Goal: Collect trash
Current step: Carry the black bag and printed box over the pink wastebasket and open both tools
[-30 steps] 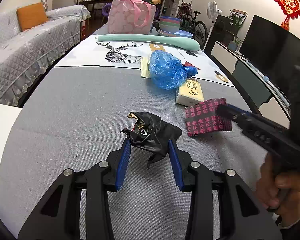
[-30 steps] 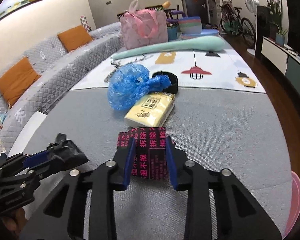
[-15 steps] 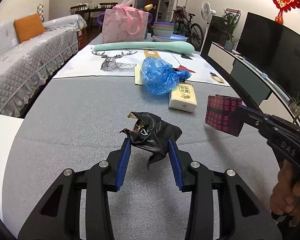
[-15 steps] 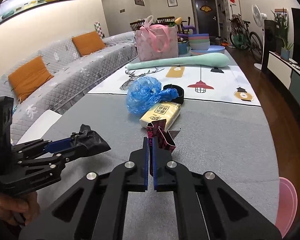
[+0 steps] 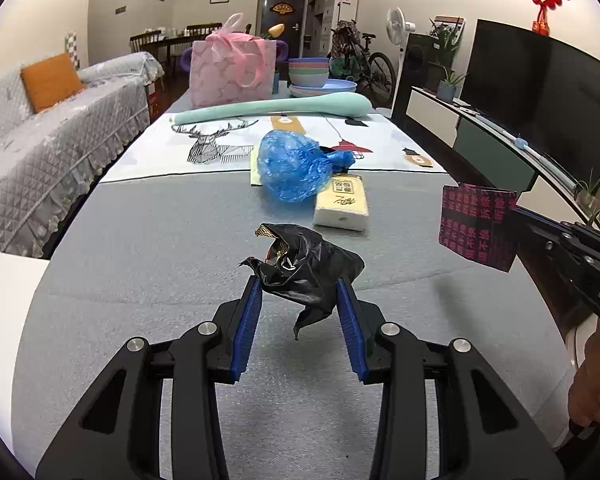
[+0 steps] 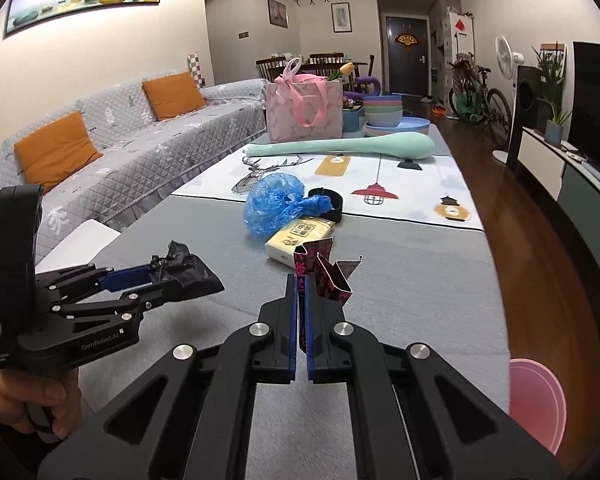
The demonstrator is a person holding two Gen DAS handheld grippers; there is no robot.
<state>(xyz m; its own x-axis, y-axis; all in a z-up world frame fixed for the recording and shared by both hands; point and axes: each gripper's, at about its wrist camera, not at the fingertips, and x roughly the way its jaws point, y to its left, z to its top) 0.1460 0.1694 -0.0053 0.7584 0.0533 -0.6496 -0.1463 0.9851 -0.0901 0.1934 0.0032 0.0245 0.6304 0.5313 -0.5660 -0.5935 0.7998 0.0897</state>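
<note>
Black crumpled wrapper [image 5: 306,270] pinched in left claw [image 5: 299,280], lifted clear of grey surface [image 5: 148,248]; gold print on torn edge unreadable. Right claw [image 6: 301,280] nearly closed on dark packet [image 6: 324,272] with pink Chinese characters, too small to read. "GenRobot.AI" printed on left claw body, "DAS" cut off on the right. Blue plastic bag [image 5: 296,164] resting against tissue pack [image 5: 342,204], its label illegible.
</note>
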